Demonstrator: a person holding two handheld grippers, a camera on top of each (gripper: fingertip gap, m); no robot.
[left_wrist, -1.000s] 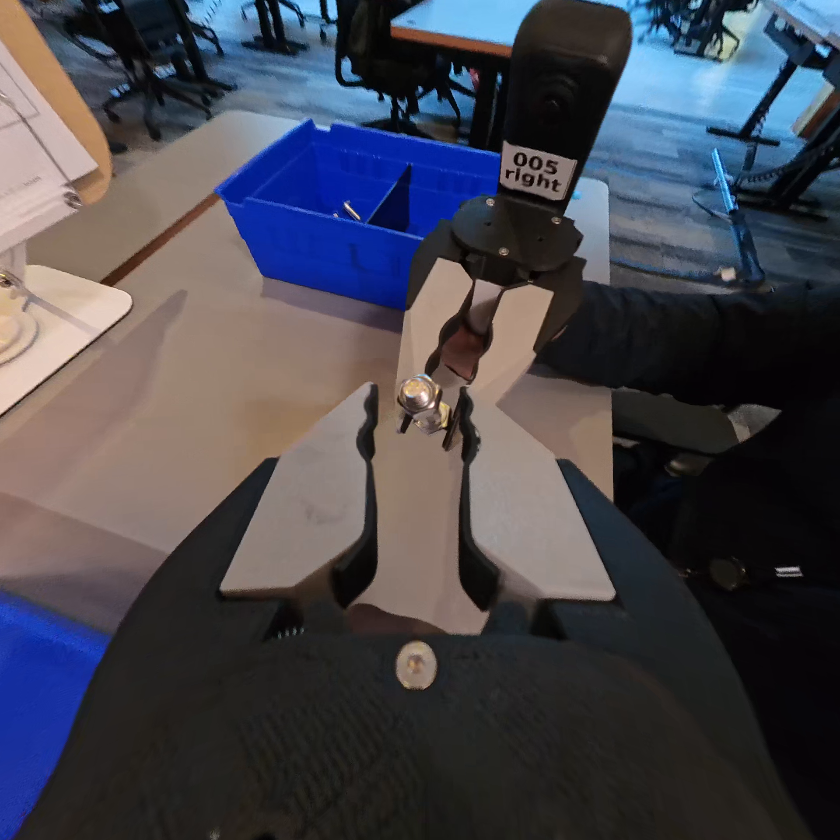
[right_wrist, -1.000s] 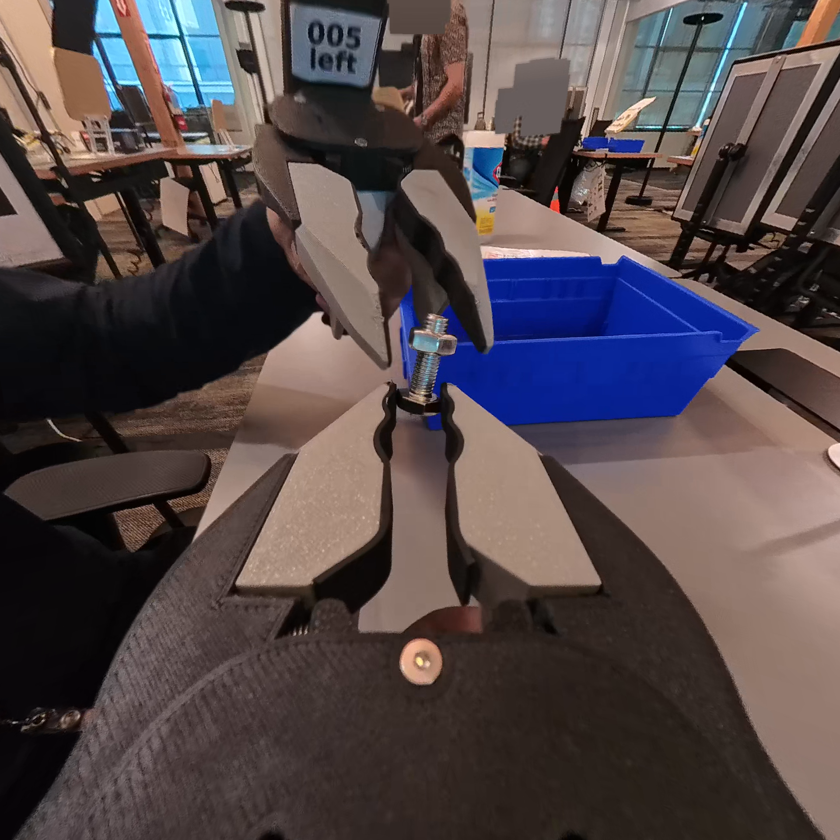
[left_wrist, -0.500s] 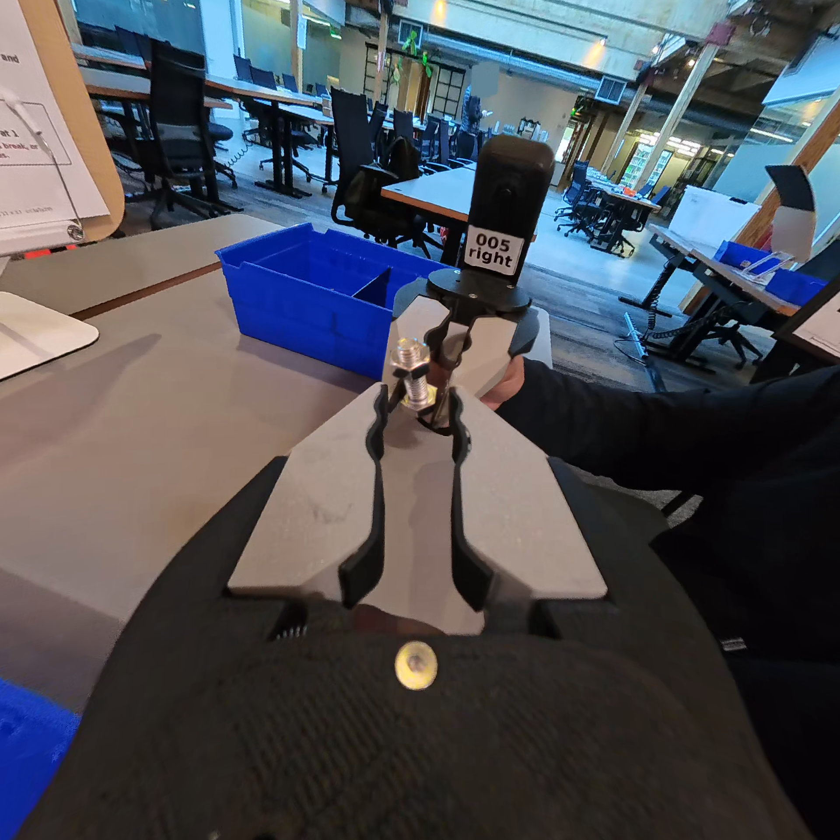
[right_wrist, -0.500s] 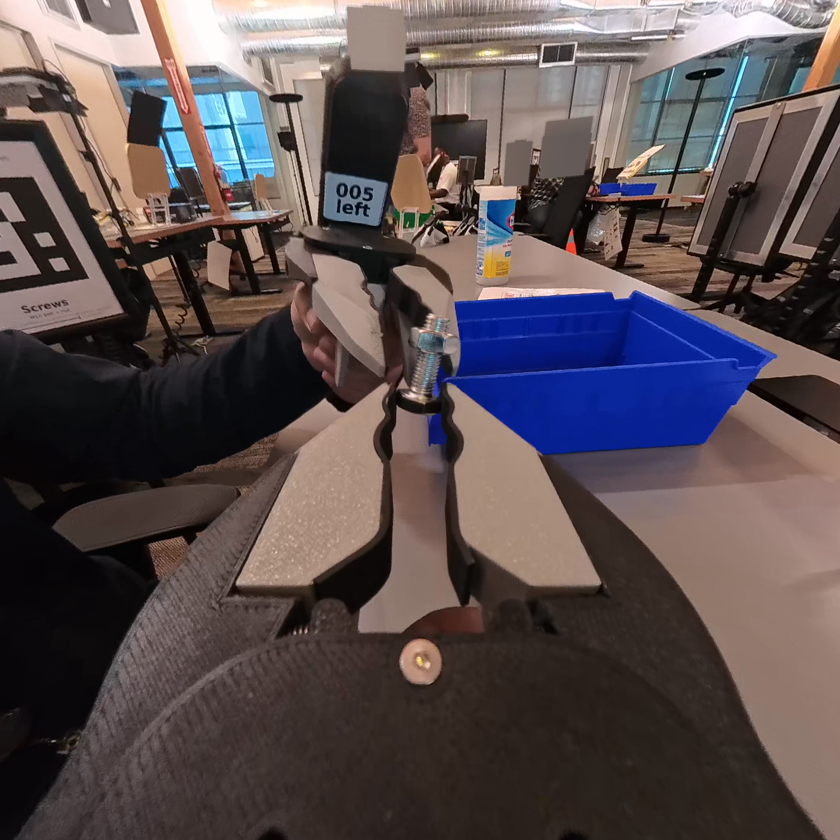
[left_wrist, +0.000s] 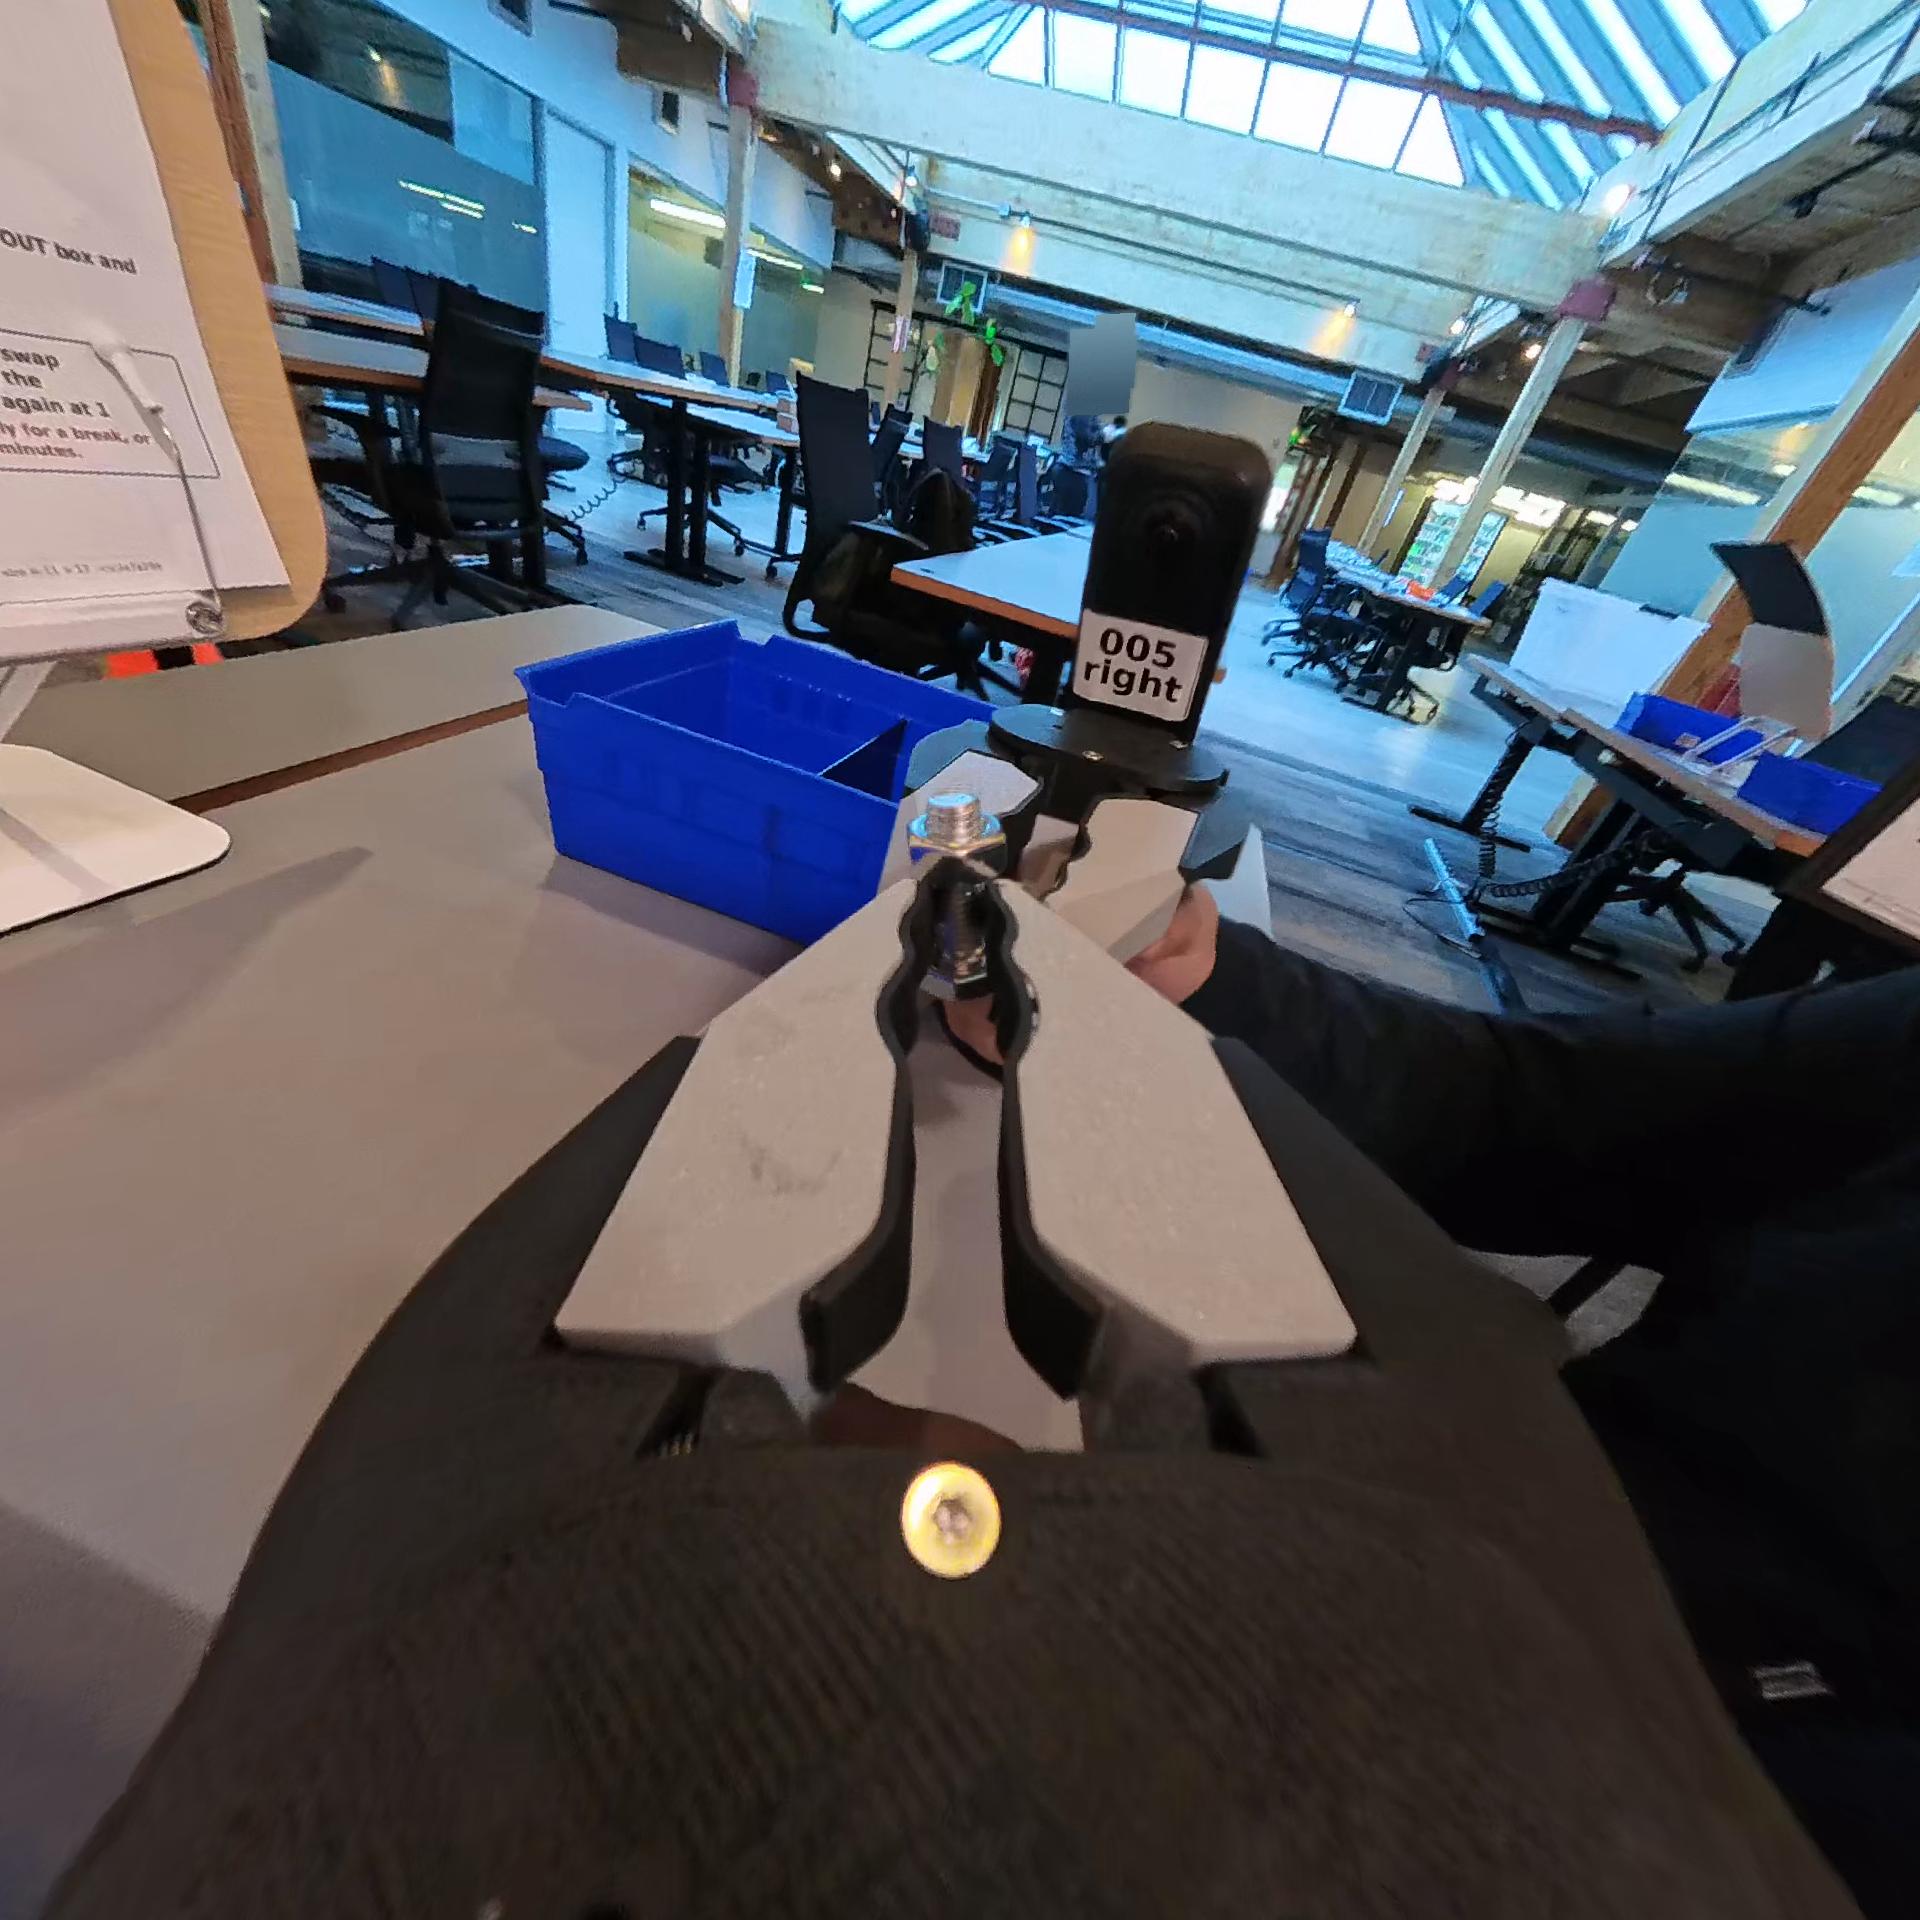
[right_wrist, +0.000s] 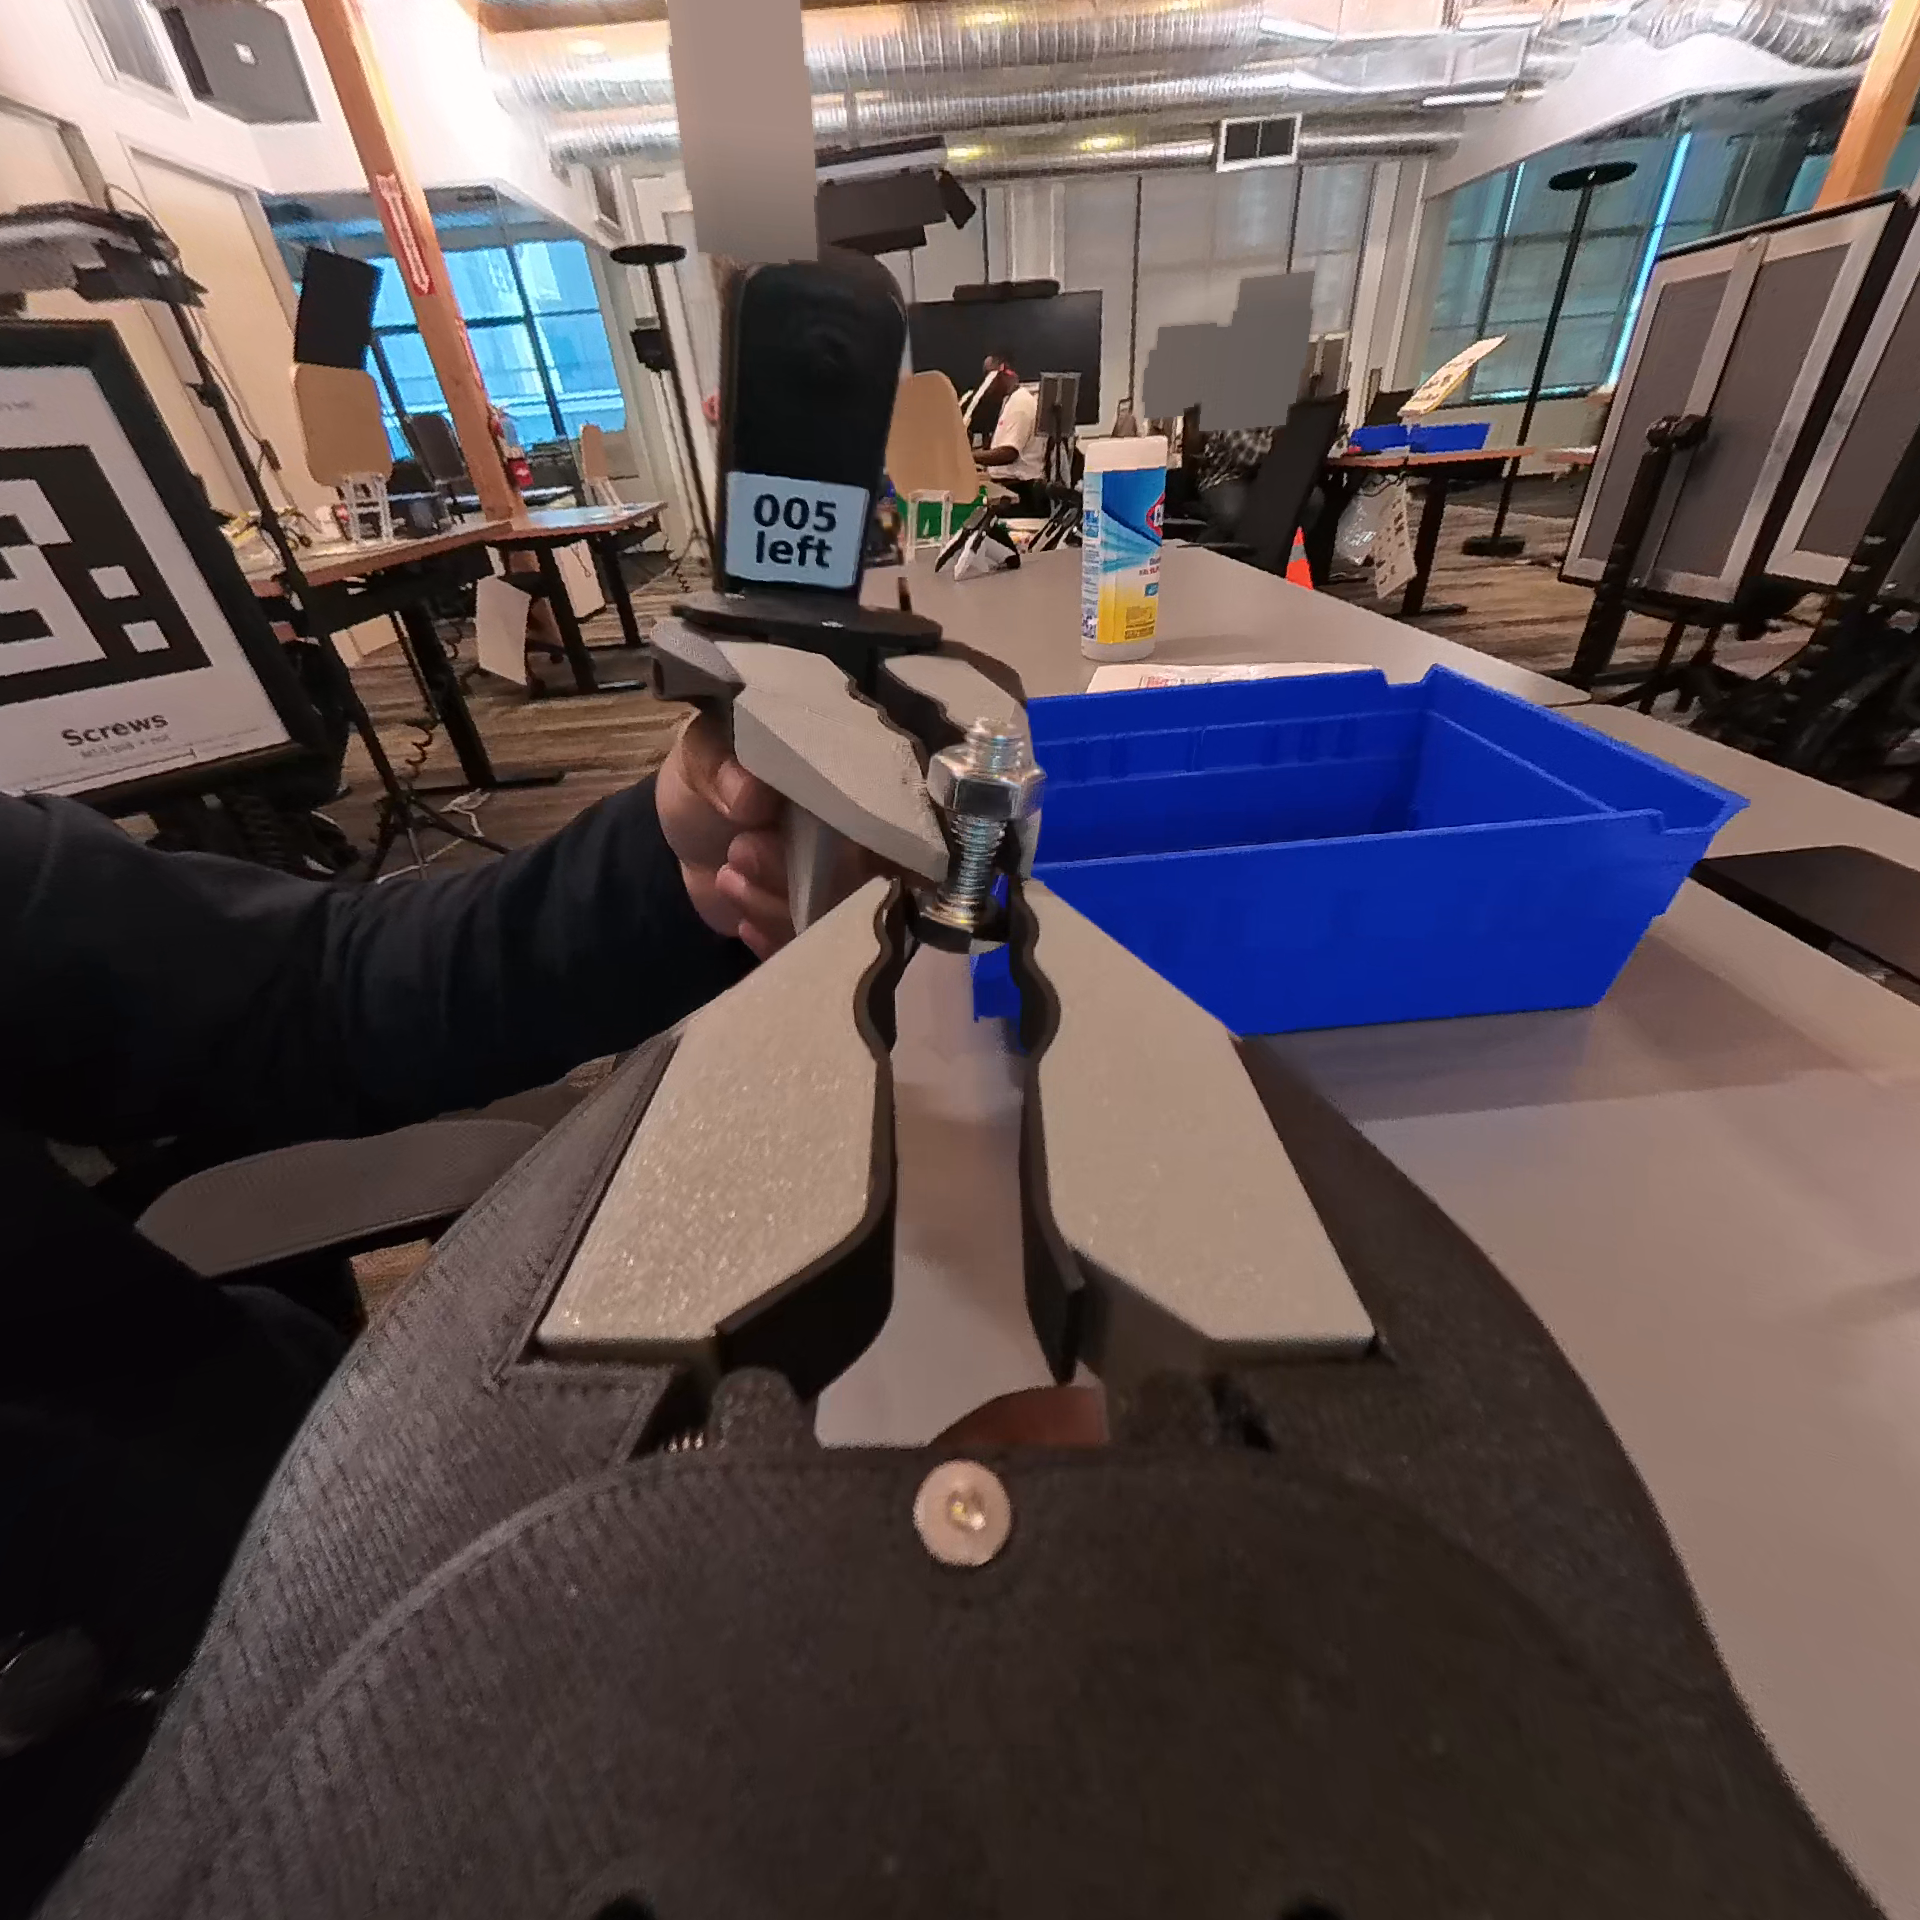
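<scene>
A grey table in an open office is seen, with a blue bin on it. Above it, the left gripper is clamped on the upright bolt; the right gripper is closed on its lower end.

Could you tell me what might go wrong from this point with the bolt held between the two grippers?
1. The left gripper and the right gripper both pinch the bolt with only their tips. A misaligned pull or twist could slip it loose, and it might drop onto the table or past its edge.
2. The nut sits close to the bolt's free end, so it might come off and fall.
</scene>
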